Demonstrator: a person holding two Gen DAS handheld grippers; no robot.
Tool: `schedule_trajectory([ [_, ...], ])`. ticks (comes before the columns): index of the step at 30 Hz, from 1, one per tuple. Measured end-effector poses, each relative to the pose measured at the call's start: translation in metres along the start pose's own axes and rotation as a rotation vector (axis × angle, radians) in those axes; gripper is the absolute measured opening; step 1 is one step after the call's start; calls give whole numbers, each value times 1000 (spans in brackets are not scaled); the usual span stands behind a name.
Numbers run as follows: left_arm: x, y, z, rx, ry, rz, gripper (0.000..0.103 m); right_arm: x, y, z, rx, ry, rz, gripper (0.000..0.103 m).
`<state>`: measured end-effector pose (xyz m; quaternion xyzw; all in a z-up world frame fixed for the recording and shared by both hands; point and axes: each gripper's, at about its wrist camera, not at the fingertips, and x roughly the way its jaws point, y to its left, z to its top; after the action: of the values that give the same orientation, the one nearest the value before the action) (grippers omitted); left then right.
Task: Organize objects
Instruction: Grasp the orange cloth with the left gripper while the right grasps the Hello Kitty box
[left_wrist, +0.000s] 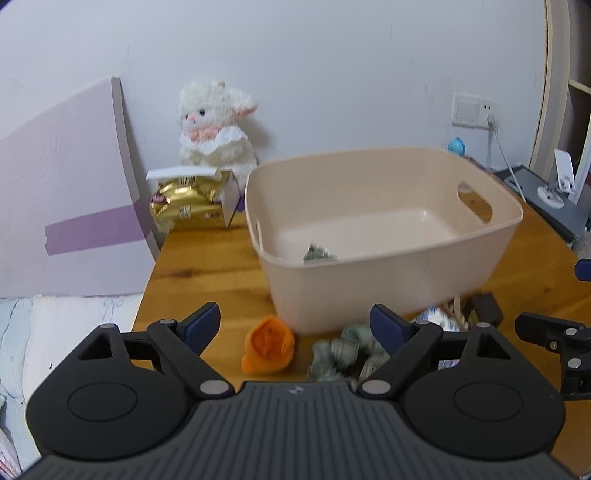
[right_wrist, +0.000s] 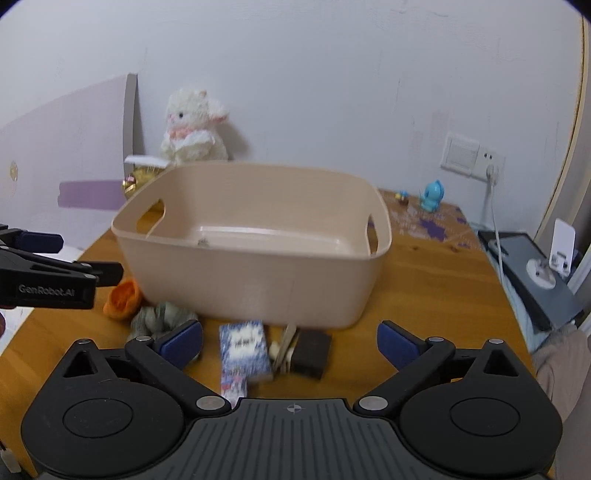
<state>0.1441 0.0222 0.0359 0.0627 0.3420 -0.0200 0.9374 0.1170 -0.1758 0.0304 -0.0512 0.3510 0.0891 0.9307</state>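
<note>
Left wrist view: left claw (left_wrist: 295, 325) is spread wide, nothing between the fingers, hovering over the front of the wooden surface (left_wrist: 207, 266). Beige bin (left_wrist: 388, 273) sits mid-surface, straight ahead; a small grey-green scrap (left_wrist: 318, 253) lies on its floor near the front wall, otherwise bare inside. Orange cloth piece (left_wrist: 269, 349) is on the surface just in front of the bin's left front corner, roughly between the fingers. Crumpled grey-green cloth (left_wrist: 341, 354) lies just right of it, partly hidden by the right finger. A dark block (left_wrist: 485, 308) is near the bin's right front corner. Gold packet (left_wrist: 188, 205) and white plush toy (left_wrist: 214, 127) stand at the back left against the wall. Part of the right claw (left_wrist: 554, 336) pokes in at the right edge.

Right wrist view: right claw (right_wrist: 290, 341) is also spread wide, holding nothing. Bin (right_wrist: 255, 277) is ahead. In front of it, between the fingers: a blue-white patterned packet (right_wrist: 243, 350), then a dark block (right_wrist: 310, 350), with something pale and thin (right_wrist: 284, 349) between them, too blurred to identify. Grey-green cloth (right_wrist: 160, 317) sits by the left finger, orange piece (right_wrist: 123, 297) further left, touching it. Left claw (right_wrist: 88, 269) comes in from the left edge above the orange piece. Blue figurine (right_wrist: 431, 195) at the back right, well apart from the bin.
</note>
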Motion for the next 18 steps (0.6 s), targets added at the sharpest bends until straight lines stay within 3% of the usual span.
schedule_trajectory([
  [13,38,42,-54,79,128,-26,89,34,13,-37,10,139,9,102],
  [18,65,56,-65,105,138,-19,89,56,16,-47,19,195,16,99],
])
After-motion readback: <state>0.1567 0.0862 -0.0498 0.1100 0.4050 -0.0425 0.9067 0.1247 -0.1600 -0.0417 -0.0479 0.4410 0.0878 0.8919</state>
